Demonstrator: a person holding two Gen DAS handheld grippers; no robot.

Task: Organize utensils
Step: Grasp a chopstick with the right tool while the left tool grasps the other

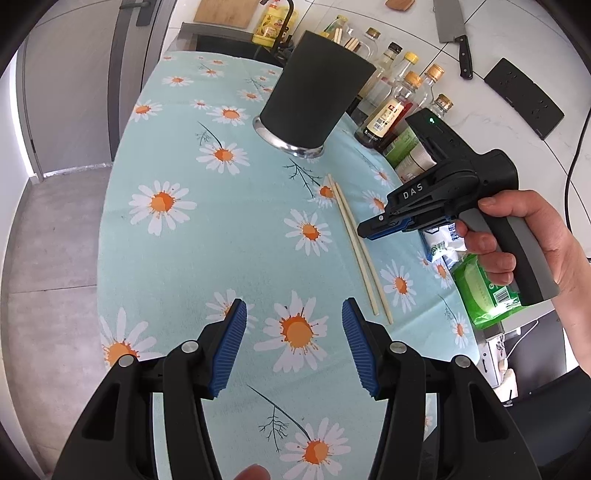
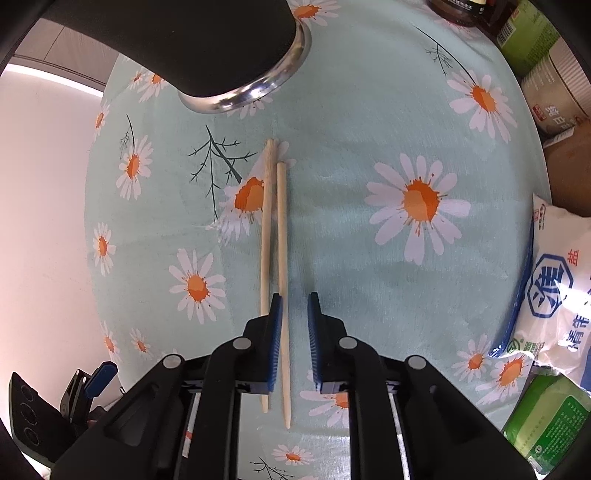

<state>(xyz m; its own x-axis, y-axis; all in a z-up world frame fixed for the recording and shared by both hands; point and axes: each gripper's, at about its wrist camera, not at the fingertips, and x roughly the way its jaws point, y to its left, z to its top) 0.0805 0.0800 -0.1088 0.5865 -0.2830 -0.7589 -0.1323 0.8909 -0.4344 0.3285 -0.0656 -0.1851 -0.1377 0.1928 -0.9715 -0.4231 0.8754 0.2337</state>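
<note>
Two pale wooden chopsticks (image 1: 357, 258) (image 2: 282, 229) lie side by side on the daisy-print tablecloth (image 1: 192, 258). A black utensil holder (image 1: 314, 92) (image 2: 207, 44) with a chrome base stands beyond their far ends. My right gripper (image 1: 364, 232) (image 2: 295, 299), held in a hand, points steeply down over their near half. Its jaws stand narrowly apart. The right chopstick runs between them against the left pad (image 2: 276, 332), with a gap to the other pad. The left chopstick lies outside the jaws. My left gripper (image 1: 293, 306) hovers open over the cloth, left of the chopsticks, with nothing between its fingers.
Several sauce bottles (image 1: 399, 99) crowd the table's far right edge. A white salt bag (image 2: 554, 288) and a green packet (image 1: 484, 288) (image 2: 546, 424) lie along the right side. A cleaver (image 1: 452, 29) hangs on the wall. The table drops off to the floor on the left.
</note>
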